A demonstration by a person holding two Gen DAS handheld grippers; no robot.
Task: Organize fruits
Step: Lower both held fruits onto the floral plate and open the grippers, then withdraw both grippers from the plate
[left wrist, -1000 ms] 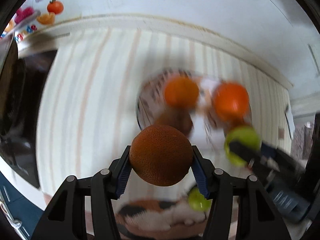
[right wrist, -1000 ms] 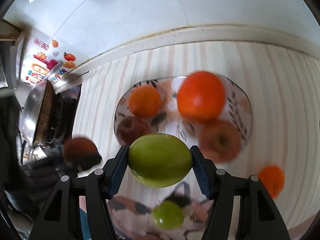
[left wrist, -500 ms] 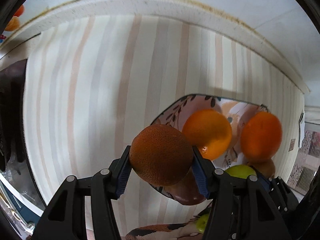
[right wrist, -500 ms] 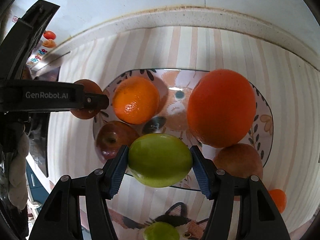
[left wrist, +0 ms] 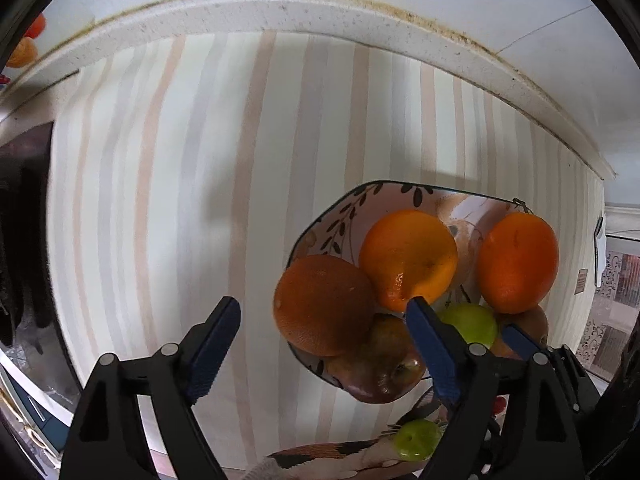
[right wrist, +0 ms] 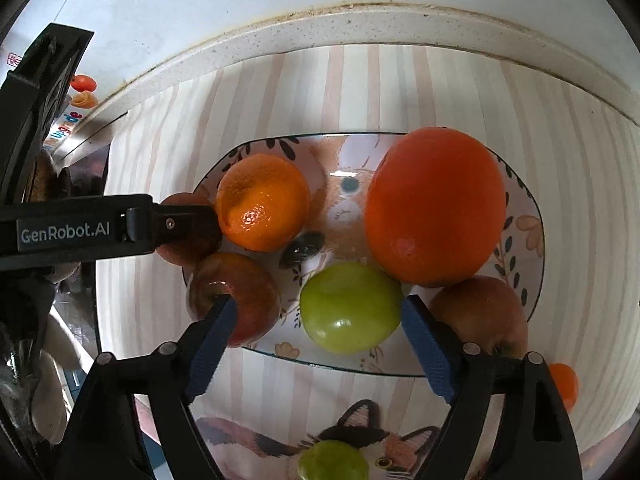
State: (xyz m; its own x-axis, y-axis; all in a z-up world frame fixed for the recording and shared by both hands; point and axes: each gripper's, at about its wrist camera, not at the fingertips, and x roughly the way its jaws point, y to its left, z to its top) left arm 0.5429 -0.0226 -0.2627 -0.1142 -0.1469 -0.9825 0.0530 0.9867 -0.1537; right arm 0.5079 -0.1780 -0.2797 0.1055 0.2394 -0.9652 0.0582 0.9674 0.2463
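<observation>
A: In the left wrist view, the left tongs are standing wide apart, gripping nothing. The dull brownish-orange round fruit they were clamping half a second ago is now sitting at the 9 o'clock rim of the patterned ceramic bowl, leaning on a red apple.

B: So that one is being released. What else is showing there?

A: Two bright oranges, one at the bowl's middle and one at 3 o'clock, and a small green fruit lying outside on the cat-print mat at 6 o'clock.

B: And the right wrist view?

A: The right tongs are also parted now. The smooth green apple they were squeezing earlier is resting in the bowl's 6 o'clock part, between the blue pads but apparently free of them.

B: Meaning?

A: Both deliveries seem done. I judge the leftovers are next: the green fruit on the mat and a small orange on the striped bench at 4 o'clock.
</observation>
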